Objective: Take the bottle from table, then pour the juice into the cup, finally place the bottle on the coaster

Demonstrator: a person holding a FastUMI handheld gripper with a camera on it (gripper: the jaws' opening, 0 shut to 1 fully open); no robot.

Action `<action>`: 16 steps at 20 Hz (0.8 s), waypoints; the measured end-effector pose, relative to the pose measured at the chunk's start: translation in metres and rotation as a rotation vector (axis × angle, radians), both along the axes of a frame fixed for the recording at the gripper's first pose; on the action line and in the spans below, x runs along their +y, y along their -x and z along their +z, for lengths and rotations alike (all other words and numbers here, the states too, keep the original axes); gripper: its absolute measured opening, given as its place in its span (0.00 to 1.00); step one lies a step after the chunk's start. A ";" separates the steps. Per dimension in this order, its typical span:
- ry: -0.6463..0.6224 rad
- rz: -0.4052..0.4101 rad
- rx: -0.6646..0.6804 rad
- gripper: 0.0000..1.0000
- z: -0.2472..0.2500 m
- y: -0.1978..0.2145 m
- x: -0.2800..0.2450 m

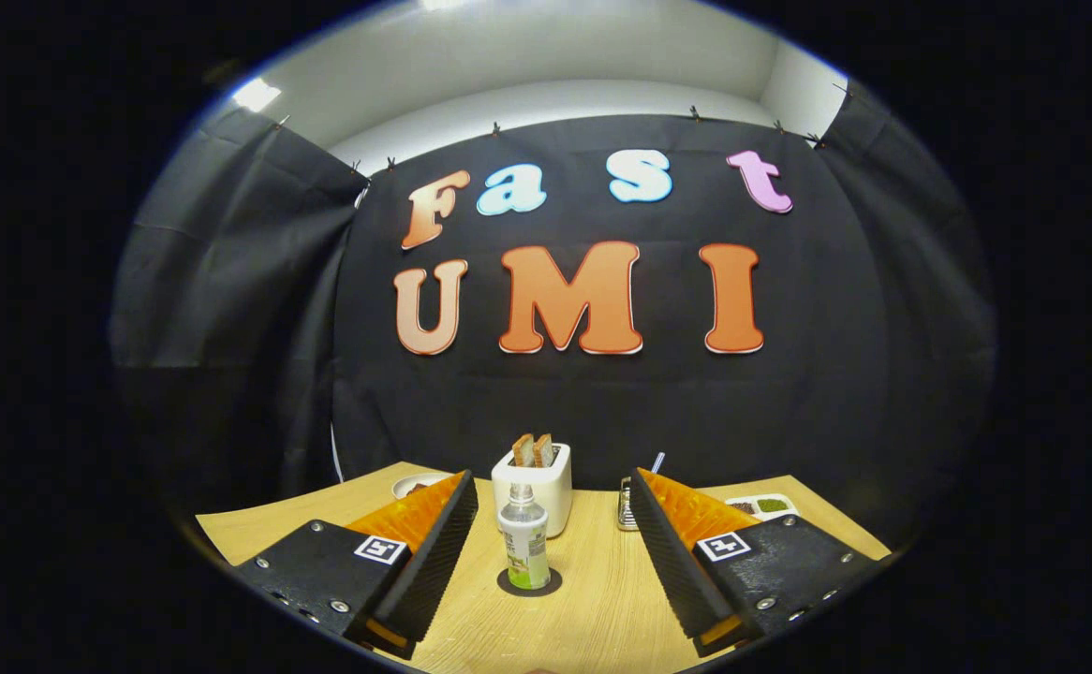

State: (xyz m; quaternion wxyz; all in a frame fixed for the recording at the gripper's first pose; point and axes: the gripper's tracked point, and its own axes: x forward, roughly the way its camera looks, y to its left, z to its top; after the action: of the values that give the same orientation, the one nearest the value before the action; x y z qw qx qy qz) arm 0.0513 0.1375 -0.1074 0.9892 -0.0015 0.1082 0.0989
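A small clear bottle (524, 541) with a pale label and a little green juice at its bottom stands upright on a dark round coaster (529, 584) on the wooden table (602, 608). My gripper (553, 496) is open, its two fingers spread wide to either side of the bottle and touching nothing. The bottle stands just ahead of the fingers, a little closer to the left one. A clear glassy object (627, 505), perhaps the cup, peeks out behind the right finger and is mostly hidden.
A white toaster (537, 482) with two bread slices stands right behind the bottle. A white plate (415, 484) lies at the back left. A divided white dish (763, 506) with dark and green contents sits at the back right. Black cloth walls close the booth.
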 end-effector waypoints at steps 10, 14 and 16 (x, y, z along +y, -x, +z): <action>-0.067 -0.102 -0.094 0.97 0.055 0.071 -0.050; -0.009 -0.152 -0.117 0.97 0.068 0.077 -0.074; 0.003 -0.174 -0.146 0.97 0.077 0.082 -0.080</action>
State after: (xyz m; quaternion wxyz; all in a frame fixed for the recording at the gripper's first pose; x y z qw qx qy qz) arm -0.0308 0.0575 -0.0300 0.9993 -0.0006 0.0354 0.0119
